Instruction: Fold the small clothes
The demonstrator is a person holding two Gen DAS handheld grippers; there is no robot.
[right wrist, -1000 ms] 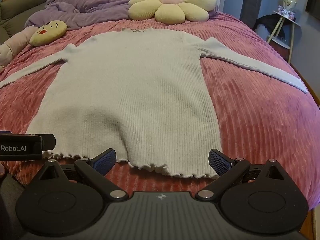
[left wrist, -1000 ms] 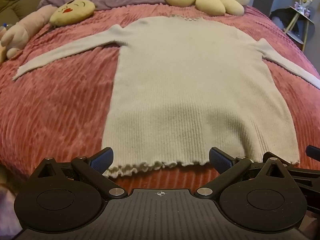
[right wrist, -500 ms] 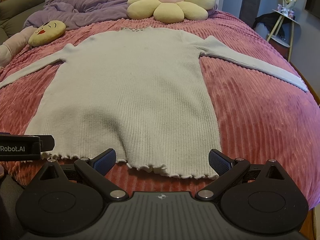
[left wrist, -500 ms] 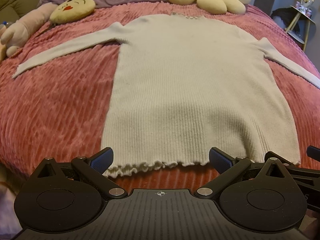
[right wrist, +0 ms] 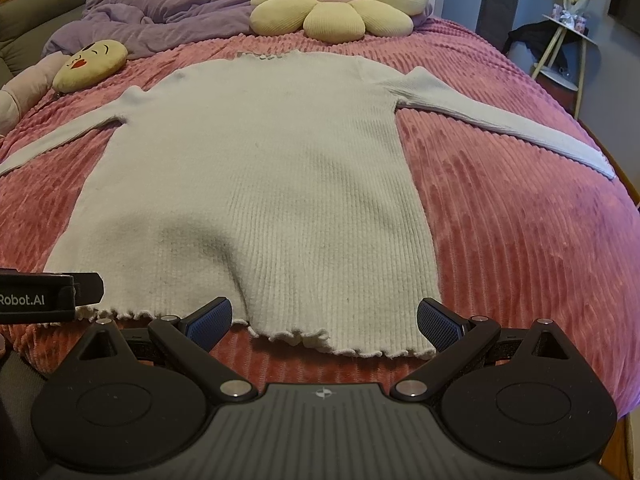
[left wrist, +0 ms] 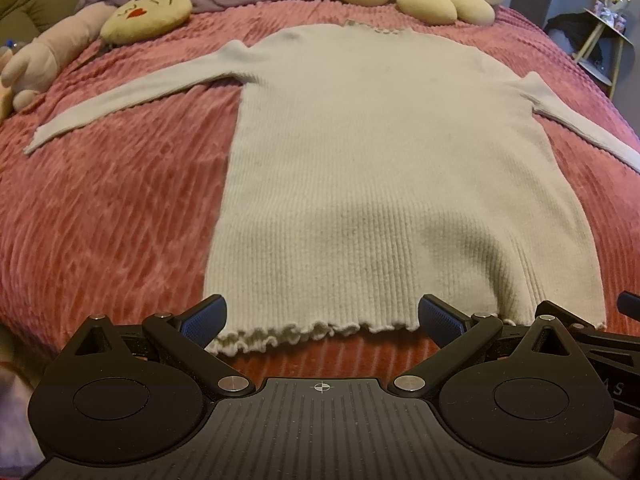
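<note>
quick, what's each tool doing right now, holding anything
Left tool: open, holding nothing, at the sweater hem.
Right tool: open, holding nothing, at the hem too.

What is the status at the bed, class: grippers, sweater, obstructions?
Left gripper open, right gripper open, both at the hem. Sweater flat on the pink bedspread, sleeves spread, unfolded. Flower cushion beyond the collar, clear of it.

Sweater (left wrist: 384, 184) right cuff past left-wrist frame edge, left cuff past right-wrist's.
</note>
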